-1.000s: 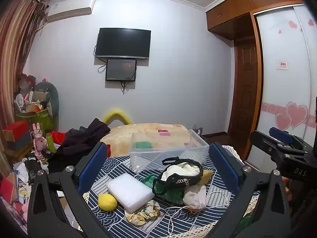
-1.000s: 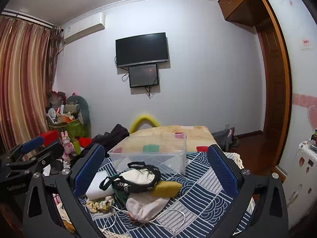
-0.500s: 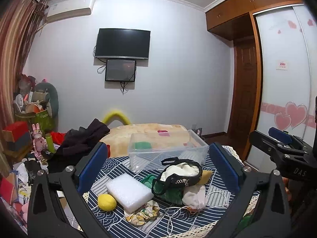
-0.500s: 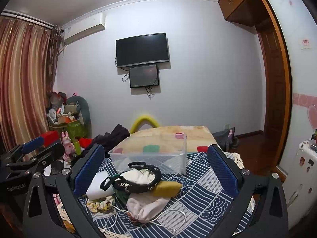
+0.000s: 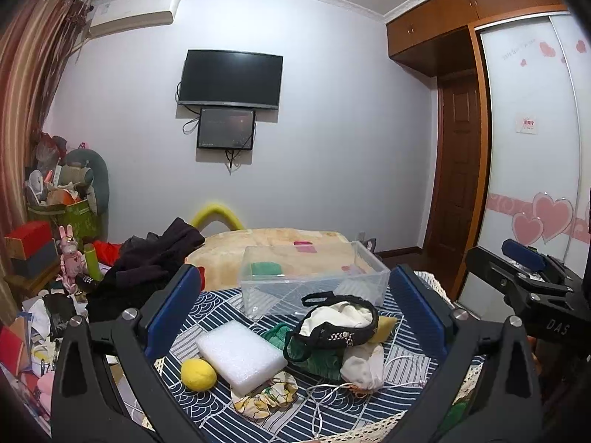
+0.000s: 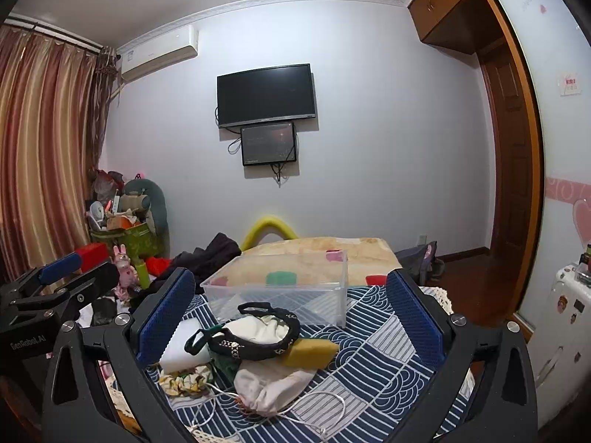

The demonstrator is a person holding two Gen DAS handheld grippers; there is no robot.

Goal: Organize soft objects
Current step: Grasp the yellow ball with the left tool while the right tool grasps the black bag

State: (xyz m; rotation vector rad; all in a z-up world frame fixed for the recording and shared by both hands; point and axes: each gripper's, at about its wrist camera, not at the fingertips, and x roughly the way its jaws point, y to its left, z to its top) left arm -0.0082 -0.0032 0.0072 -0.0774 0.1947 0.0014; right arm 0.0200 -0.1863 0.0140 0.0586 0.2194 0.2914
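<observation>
A pile of soft things lies on the blue patterned table [image 5: 207, 306]: a white foam block [image 5: 240, 354], a yellow ball [image 5: 197, 374], a floral scrunchie [image 5: 264, 397], a green cloth [image 5: 317, 358], a black headband [image 5: 340, 336] over white cloth, a yellow sponge [image 6: 308, 352] and a white pouch [image 6: 273, 384]. A clear plastic bin [image 5: 314, 277] stands behind them, also in the right wrist view [image 6: 280, 291]. My left gripper [image 5: 291, 306] and my right gripper [image 6: 288, 313] are open, empty and held above the pile.
A white cord [image 6: 317, 406] trails over the table's front. A bed with a tan blanket [image 5: 273, 243] and dark clothes [image 5: 147, 258] lies beyond the table. Clutter and toys [image 5: 66, 254] fill the left side; a wardrobe [image 5: 532, 170] stands at right.
</observation>
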